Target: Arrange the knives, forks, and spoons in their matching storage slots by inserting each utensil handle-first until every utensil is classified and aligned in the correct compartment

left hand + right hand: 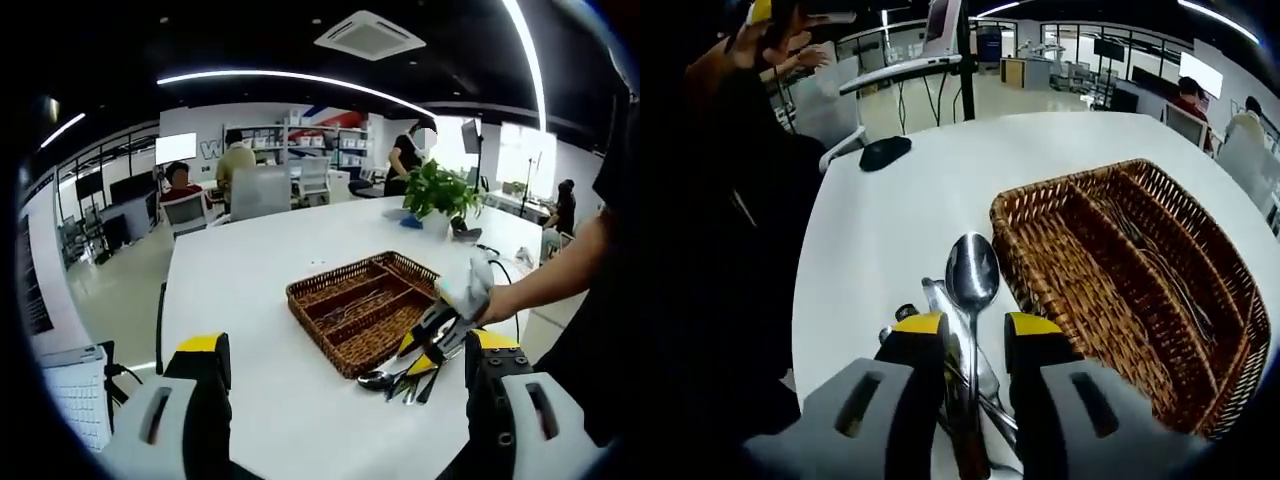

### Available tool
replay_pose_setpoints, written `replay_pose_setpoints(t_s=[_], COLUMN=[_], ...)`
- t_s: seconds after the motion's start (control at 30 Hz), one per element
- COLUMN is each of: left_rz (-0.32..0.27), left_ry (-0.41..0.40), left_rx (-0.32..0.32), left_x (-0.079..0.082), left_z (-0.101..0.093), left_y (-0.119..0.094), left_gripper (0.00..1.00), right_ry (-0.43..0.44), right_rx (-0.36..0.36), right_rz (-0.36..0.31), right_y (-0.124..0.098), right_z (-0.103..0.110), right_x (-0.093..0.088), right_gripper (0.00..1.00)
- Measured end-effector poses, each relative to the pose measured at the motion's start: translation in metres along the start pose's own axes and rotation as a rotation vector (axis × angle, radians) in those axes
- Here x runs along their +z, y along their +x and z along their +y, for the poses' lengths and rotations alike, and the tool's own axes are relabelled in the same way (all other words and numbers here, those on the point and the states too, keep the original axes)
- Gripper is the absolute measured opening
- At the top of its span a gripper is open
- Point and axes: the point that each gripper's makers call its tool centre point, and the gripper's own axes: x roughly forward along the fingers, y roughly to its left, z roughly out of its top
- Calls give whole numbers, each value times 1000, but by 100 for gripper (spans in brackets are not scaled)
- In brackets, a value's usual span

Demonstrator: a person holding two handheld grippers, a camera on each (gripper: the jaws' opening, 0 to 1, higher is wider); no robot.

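**Right gripper view: spoon between the jaws beside the basket**

Right gripper view looks down on a spoon (pixel 972 275) lying on a small pile of cutlery (pixel 940 310) on the white table (pixel 890 220). The right gripper (pixel 973 342) straddles the spoon's handle; whether it pinches yet, I cannot tell. Just beside it sits the wicker basket (pixel 1040 215), forks in one slot. The left gripper (pixel 345 360) hovers spread and empty. Risk: neighbouring pieces may lift or scatter, since they overlap the handle.
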Motion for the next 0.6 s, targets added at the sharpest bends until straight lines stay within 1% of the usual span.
replay_pose_setpoints(t_s=[0.03, 0.13, 0.23, 0.33, 0.5, 0.6], left_rz=[0, 0, 9, 15, 28, 25], left_ry=[-1, 4, 8, 18, 33, 33], left_rx=[-2, -5, -18, -20, -7, -4], left_x=[0, 0, 0, 3, 6, 6], left_z=[0, -1, -3, -2, 5, 7], left_y=[0, 1, 3, 4, 3, 2], left_gripper=[100, 100, 100, 100, 100, 100], right_ry=[5, -8, -6, -5, 3, 1], right_rx=[4, -3, -6, -7, 1, -11], right_rz=[10, 37, 47, 60, 57, 63], right_y=[1, 6, 6, 6, 8, 9], right_z=[0, -1, -3, -4, -2, -4], right_x=[-2, -10, -10, -12, -12, -11], right_gripper=[22, 17, 16, 15, 13, 11])
